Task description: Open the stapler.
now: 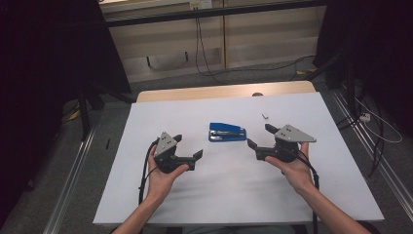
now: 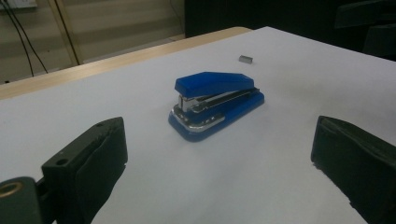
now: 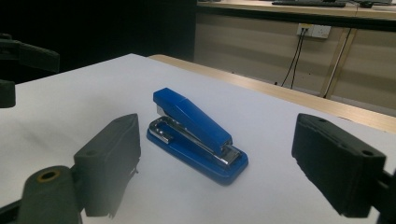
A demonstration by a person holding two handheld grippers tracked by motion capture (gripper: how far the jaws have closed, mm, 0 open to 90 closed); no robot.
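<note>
stapler (image 1: 227, 132), blue, small desk type, arm down on its base, chrome magazine showing along the side; lies flat near the middle of the worktop (image 1: 234, 195), long axis across the person's view, untouched by either tool.

staple strip (image 1: 265, 116), small grey block, lies loose on the worktop beyond the stapler and to its right, well apart from it; in the left gripper view it sits behind the stapler (image 2: 215, 103), toward the far edge.

left gripper (image 1: 190, 147), held in the person's left hand (image 1: 163, 176), near the stapler's left side, pointing at it; jaws spread wide, nothing between them, pads clear of the stapler.

right gripper (image 1: 259, 136), held in the right hand (image 1: 296, 168), near the stapler's right side, aimed inward; jaws spread, nothing pinched. in the right gripper view the stapler (image 3: 196, 135) lies ahead, framed between the two black jaws but apart from both.

step in hand, as judged: approach, both tools flanking the stapler before any contact.

next move, as judged: bring one tool in until its jaws straddle the stapler's body, most likely across the narrow width, then close. the other could steady the base or lift the arm. the smooth plastic top may slip under an off-centre pinch.

worktop covering, white, plain; wooden edge (image 1: 224, 91) shows at the far side.
</note>
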